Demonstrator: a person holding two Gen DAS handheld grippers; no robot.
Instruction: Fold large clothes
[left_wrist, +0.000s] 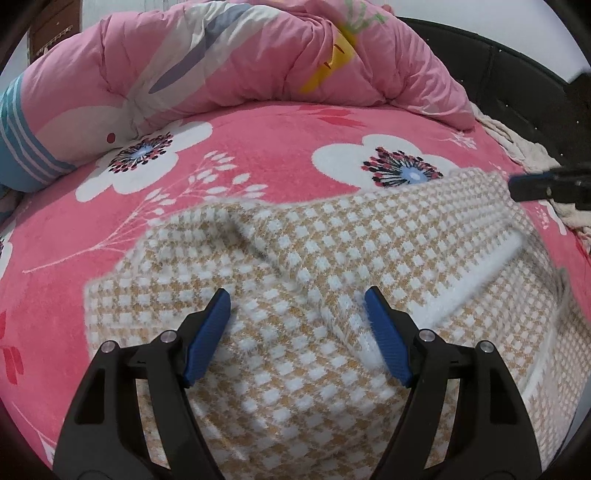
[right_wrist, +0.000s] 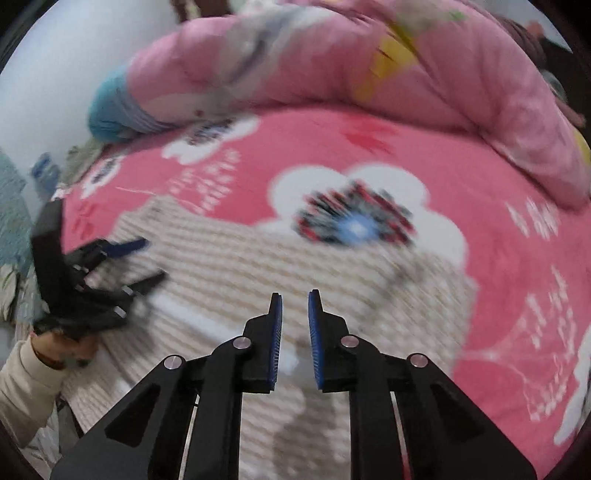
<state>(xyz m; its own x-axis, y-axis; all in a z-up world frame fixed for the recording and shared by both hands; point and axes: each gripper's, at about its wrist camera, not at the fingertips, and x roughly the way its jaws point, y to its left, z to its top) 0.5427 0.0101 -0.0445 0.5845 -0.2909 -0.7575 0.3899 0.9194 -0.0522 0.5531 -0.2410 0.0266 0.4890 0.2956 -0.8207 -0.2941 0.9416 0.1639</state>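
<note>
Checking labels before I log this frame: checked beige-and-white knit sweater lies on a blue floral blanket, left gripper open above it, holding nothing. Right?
One error: the floral blanket is pink with white flowers, not blue, as the left wrist view shows. The rest holds: the checked beige-and-white knit sweater lies on it, and the left gripper stands open above it, holding nothing.

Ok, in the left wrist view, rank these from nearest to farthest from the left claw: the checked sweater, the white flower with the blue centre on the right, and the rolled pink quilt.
1. Checked sweater: directly beneath the left claw.
2. White flower: on the pink blanket, just beyond the sweater's far edge, right of centre.
3. Pink quilt: rolled across the back of the bed.
</note>
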